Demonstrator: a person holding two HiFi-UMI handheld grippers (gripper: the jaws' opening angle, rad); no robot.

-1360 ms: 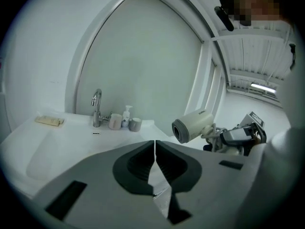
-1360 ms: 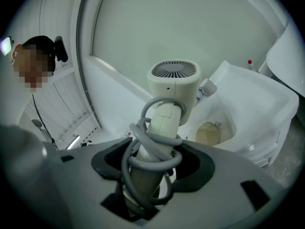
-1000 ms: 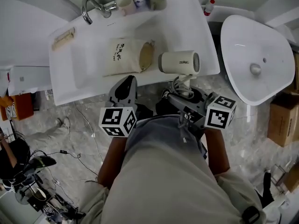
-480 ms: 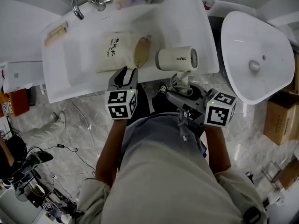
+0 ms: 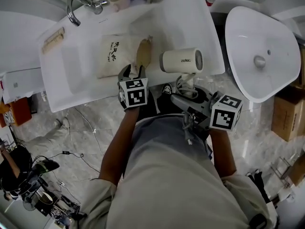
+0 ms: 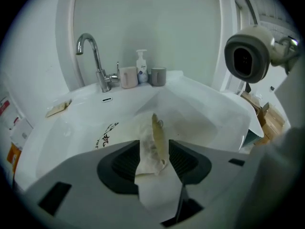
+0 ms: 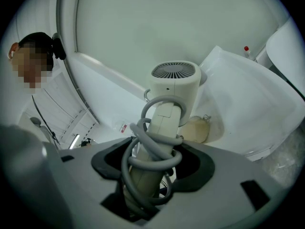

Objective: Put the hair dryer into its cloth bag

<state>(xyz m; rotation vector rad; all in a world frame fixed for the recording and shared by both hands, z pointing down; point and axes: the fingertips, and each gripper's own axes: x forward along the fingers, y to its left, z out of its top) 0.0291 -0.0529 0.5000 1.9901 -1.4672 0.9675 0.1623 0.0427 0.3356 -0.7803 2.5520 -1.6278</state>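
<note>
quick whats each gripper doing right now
Left gripper: open, jaws have just been opening, cloth bag rim between them, not gripped.
Right gripper: closed on the hair dryer by its cord-wrapped handle.

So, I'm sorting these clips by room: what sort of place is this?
Most likely a bathroom: a white washbasin with a curved chrome tap, plus a soap pump bottle and two cups standing on its rim beside the tap.

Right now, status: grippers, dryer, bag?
Left gripper jaws just been opening, straddling cloth bag mouth, not gripping. Right gripper shut on hair dryer handle. Nothing between dryer and bag.
</note>
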